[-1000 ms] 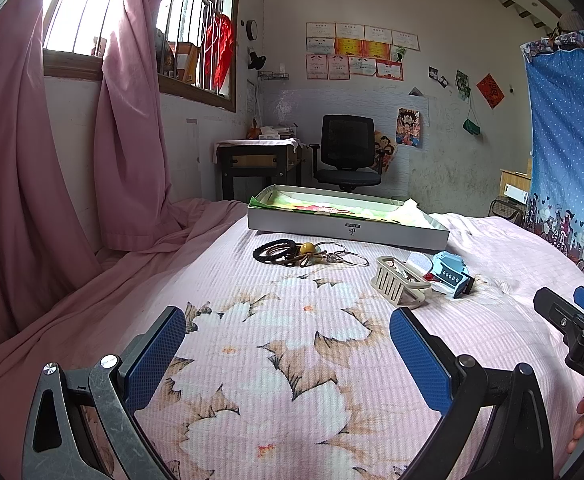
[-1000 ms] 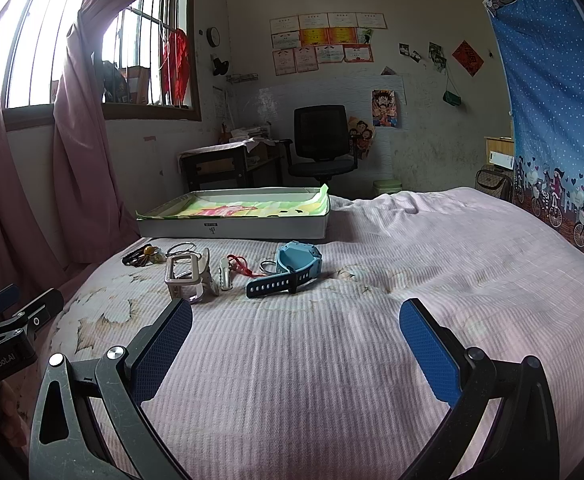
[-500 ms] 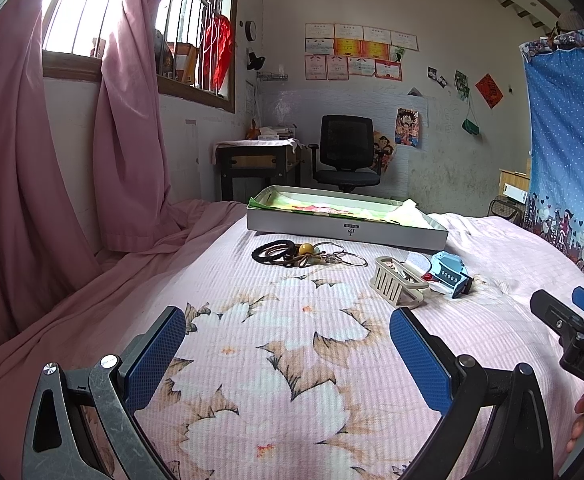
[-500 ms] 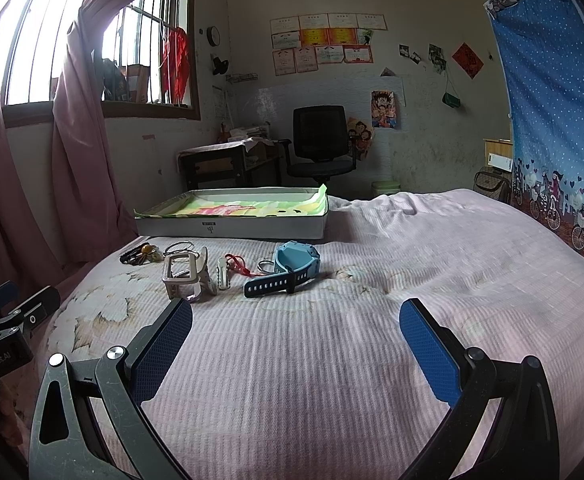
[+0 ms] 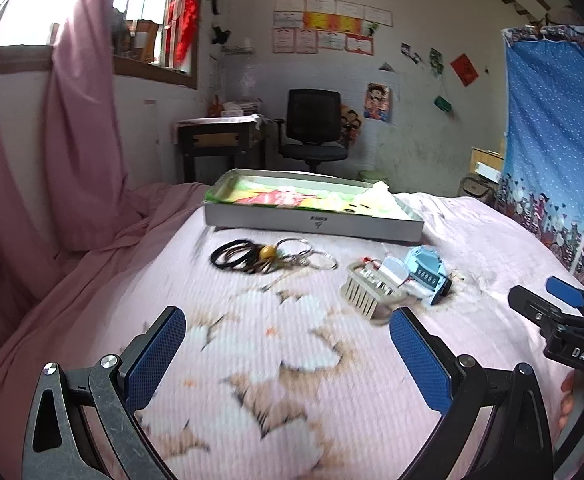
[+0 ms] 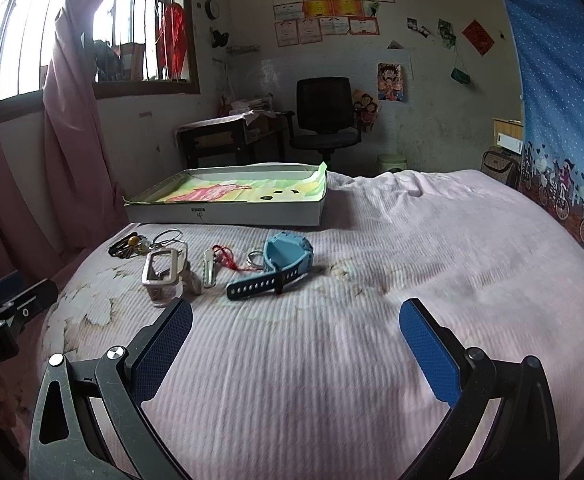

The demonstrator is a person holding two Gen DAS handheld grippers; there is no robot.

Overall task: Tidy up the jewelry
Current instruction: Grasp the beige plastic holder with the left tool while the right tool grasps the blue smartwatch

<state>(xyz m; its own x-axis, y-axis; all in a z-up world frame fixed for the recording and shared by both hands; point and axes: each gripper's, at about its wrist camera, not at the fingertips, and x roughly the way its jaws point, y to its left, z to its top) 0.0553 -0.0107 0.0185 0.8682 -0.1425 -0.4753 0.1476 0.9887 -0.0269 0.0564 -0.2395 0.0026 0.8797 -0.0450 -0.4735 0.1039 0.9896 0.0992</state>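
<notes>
Jewelry lies in a row on the pink bed: black hair ties with a yellow bead and metal rings [image 5: 248,258], also in the right wrist view [image 6: 128,245], a beige comb-like clip [image 5: 365,286] [image 6: 164,274], a red cord [image 6: 228,260] and a blue watch [image 6: 280,264] [image 5: 425,272]. Behind them stands a shallow white box [image 5: 311,222] [image 6: 228,212] with a colourful lining. My left gripper [image 5: 288,346] is open and empty, short of the hair ties. My right gripper [image 6: 295,338] is open and empty, short of the watch.
A pink curtain [image 5: 76,120] hangs at the left beside the bed. A desk [image 6: 228,136] and a black office chair [image 6: 325,116] stand beyond the bed's far end. A blue curtain [image 6: 563,80] hangs at the right.
Both grippers have moved forward toward the jewelry, which now looks larger and nearer. Both stay open and empty.
</notes>
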